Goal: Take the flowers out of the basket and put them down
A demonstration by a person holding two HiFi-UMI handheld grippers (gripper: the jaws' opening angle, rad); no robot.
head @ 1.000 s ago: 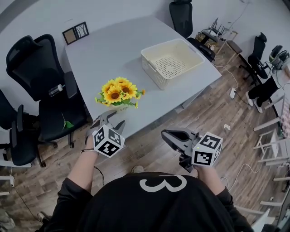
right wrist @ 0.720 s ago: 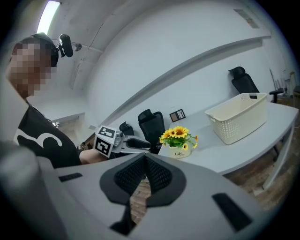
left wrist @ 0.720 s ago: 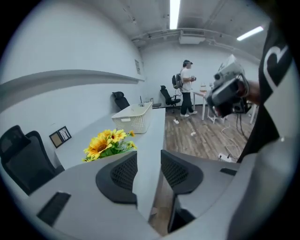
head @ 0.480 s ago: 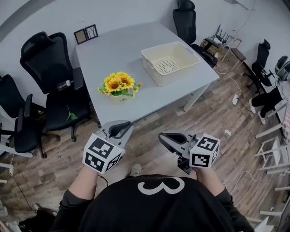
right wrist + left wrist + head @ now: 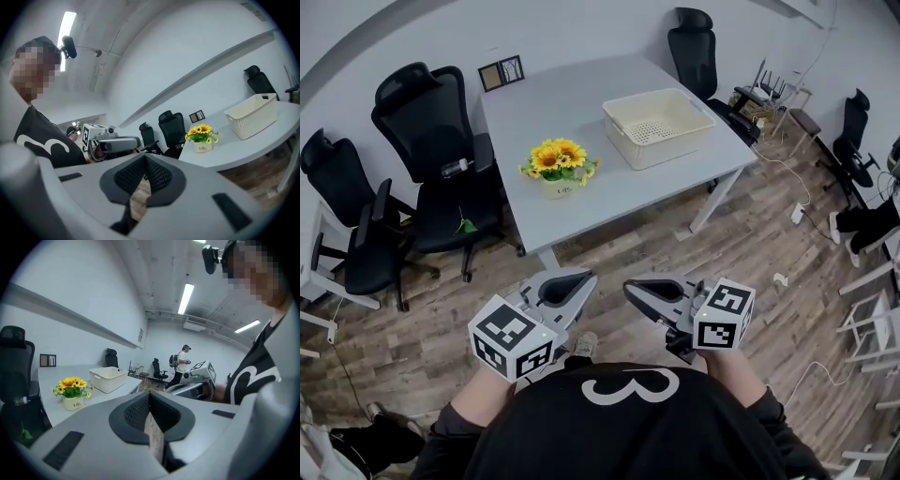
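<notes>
**Head view.** The flowers [image 5: 560, 159] stand upright in a small pot on the grey table [image 5: 581, 103], near its left edge. The basket [image 5: 661, 150] sits to their right, well apart from them, and its perforated floor shows nothing inside. Judged from this layout, the flowers are already out and set down, so no part of the task remains. The left gripper [image 5: 579, 281] and the right gripper [image 5: 636, 289] are held close to the person's chest, over the wooden floor and well clear of the near table edge. Both point roughly level toward the table. This reads as a rest posture: neither tool is near anything that it could disturb.

**Left gripper view.** The left gripper's jaws have just been closing and now stand together, tip to tip, with nothing between them. Only floor shows through the gap behind the pads. The flowers appear at far left on the table, with the basket just to their right. The right gripper is visible at the right side, beside the person's dark shirt. A second person stands at the far end of the room.

**Right gripper view.** The right gripper's jaws also meet at the tips and hold nothing. The flowers and the basket stand on the table at the far right, apart from each other. The left gripper shows at the left.
</notes>
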